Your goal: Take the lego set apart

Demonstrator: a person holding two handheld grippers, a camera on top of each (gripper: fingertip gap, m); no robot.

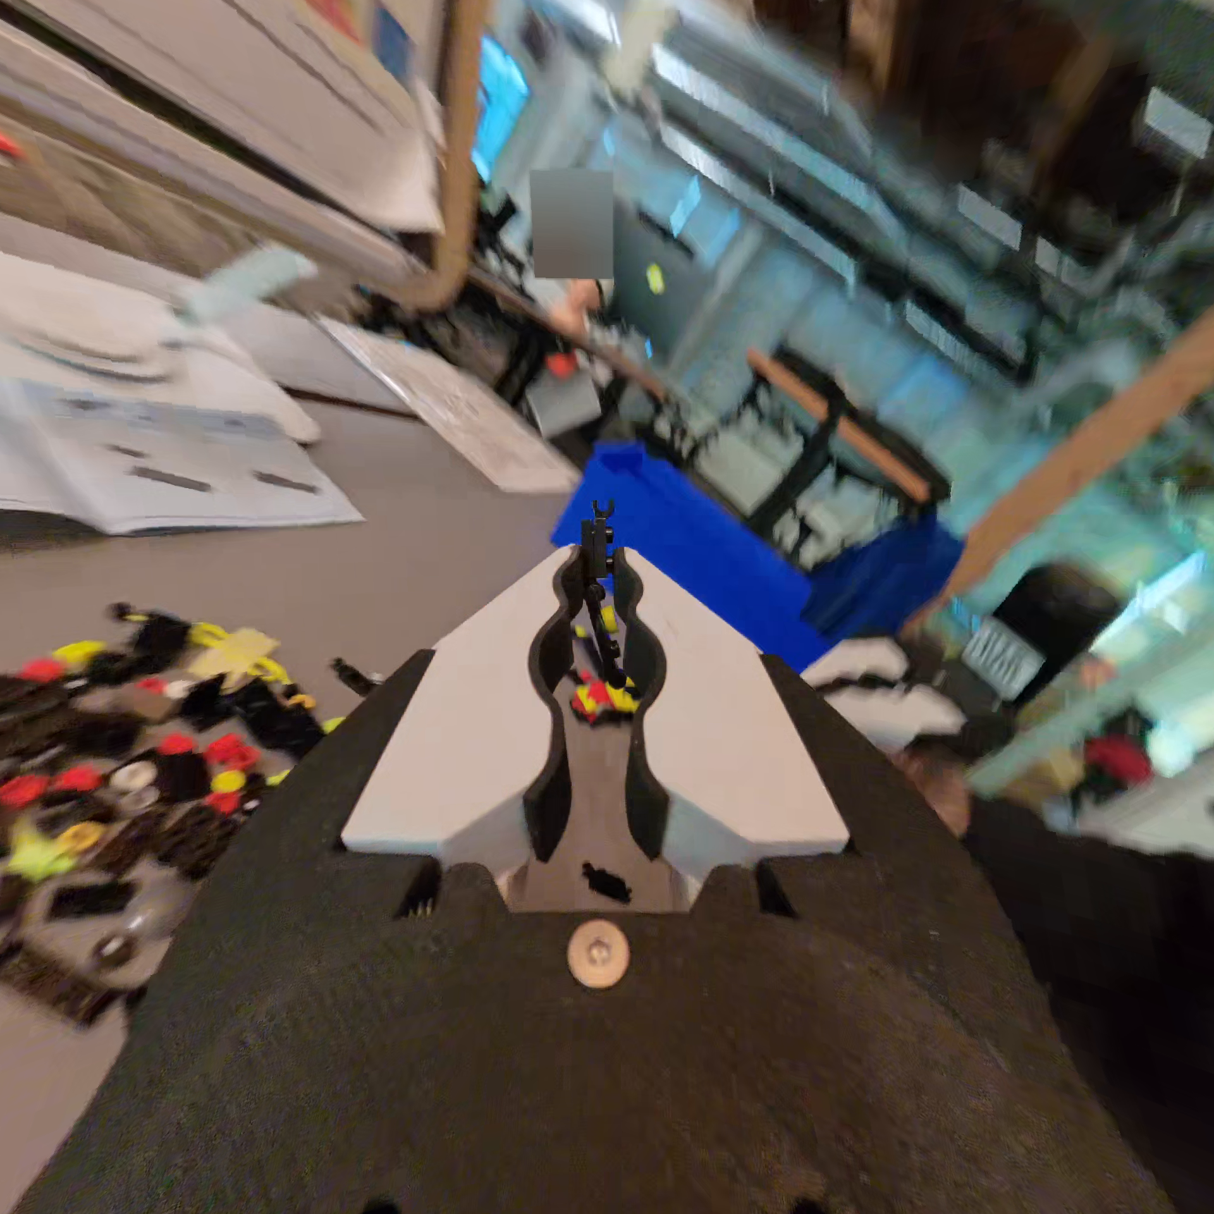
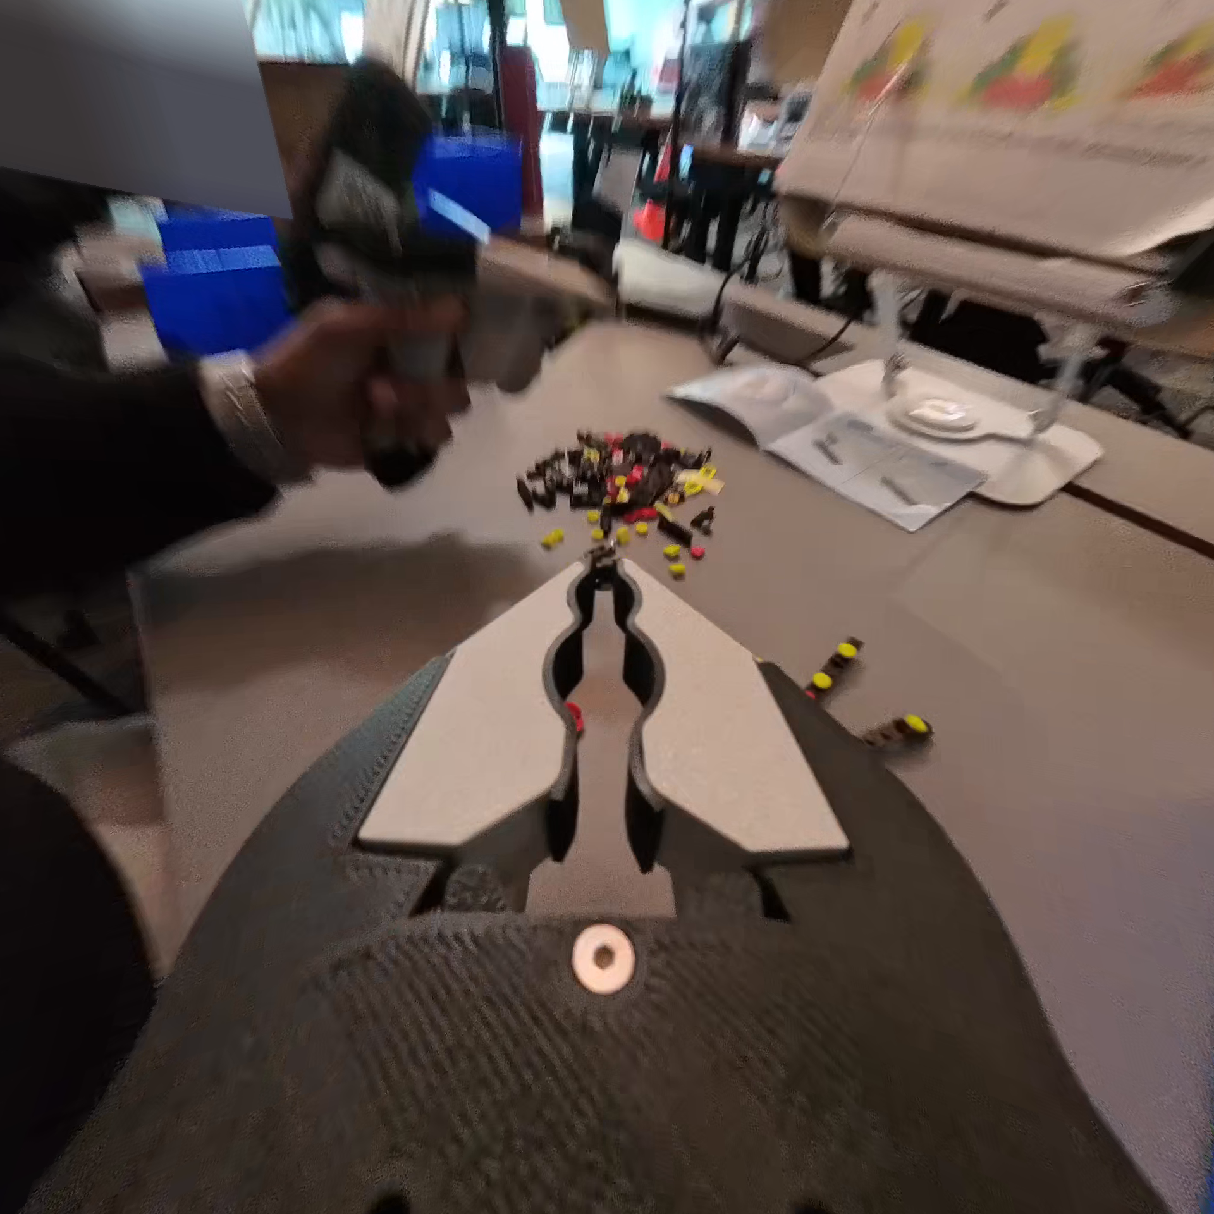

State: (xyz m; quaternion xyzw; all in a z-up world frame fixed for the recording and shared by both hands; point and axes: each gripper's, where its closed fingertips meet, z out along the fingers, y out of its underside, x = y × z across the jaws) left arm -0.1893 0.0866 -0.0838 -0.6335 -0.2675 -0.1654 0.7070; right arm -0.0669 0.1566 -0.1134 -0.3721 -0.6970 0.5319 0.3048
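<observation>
My left gripper [image 1: 596,555] is shut on a thin black lego piece [image 1: 599,535] that sticks up past the fingertips, with a small red and yellow cluster [image 1: 601,699] hanging below between the fingers. It is raised above the table and tilted. A pile of black, red and yellow lego pieces [image 1: 131,742] lies at the lower left. My right gripper [image 2: 601,566] is shut on a small dark lego piece [image 2: 601,557], low over the table just short of the same pile [image 2: 621,476]. The other gripper [image 2: 387,263], held by a hand, shows blurred at upper left.
An open instruction booklet [image 2: 874,460] lies right of the pile, next to a white stand base [image 2: 952,420]. Loose black pieces with yellow studs [image 2: 900,729] lie at the right. Blue bins [image 1: 690,545] stand beyond the table edge. A dark sleeve [image 2: 98,460] crosses the left. My right fingertips sit around 15 centimeters from my left ones.
</observation>
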